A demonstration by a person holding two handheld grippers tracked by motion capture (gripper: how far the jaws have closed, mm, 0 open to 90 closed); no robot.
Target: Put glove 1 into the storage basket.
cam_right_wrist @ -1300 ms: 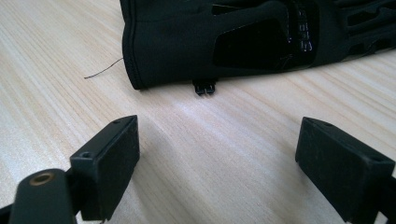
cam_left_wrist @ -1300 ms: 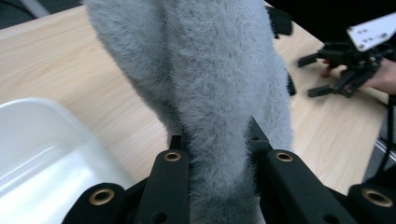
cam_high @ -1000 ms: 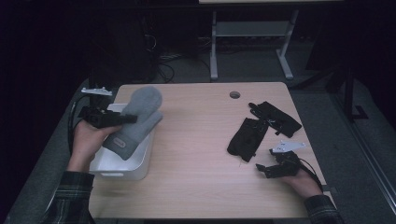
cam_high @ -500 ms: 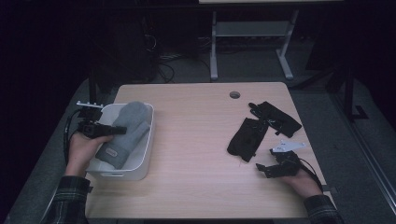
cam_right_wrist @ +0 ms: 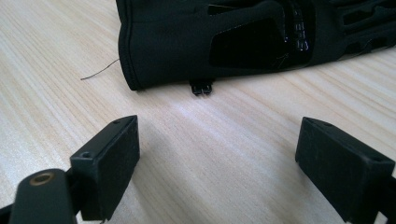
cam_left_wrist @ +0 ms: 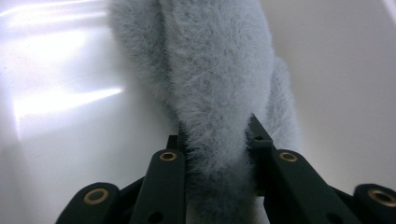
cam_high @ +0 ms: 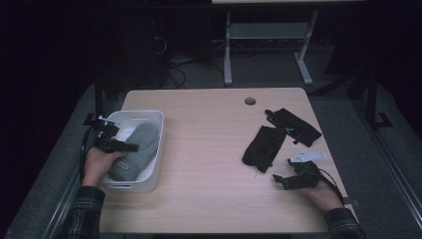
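Grey fuzzy mitten (cam_high: 135, 152) lies in the white plastic bin (cam_high: 149, 117), so I spread my just-loosening left gripper (cam_high: 130, 147) fully before lifting straight toward twelve o'clock.

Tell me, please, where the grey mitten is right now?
In the high view the grey mitten lies inside the white bin at the table's left, between the left gripper's jaws.

Mitten (cam_high: 135, 154) in bin (cam_high: 149, 119) at table's (cam_high: 209, 149) left, two gloves (cam_high: 263, 147) right
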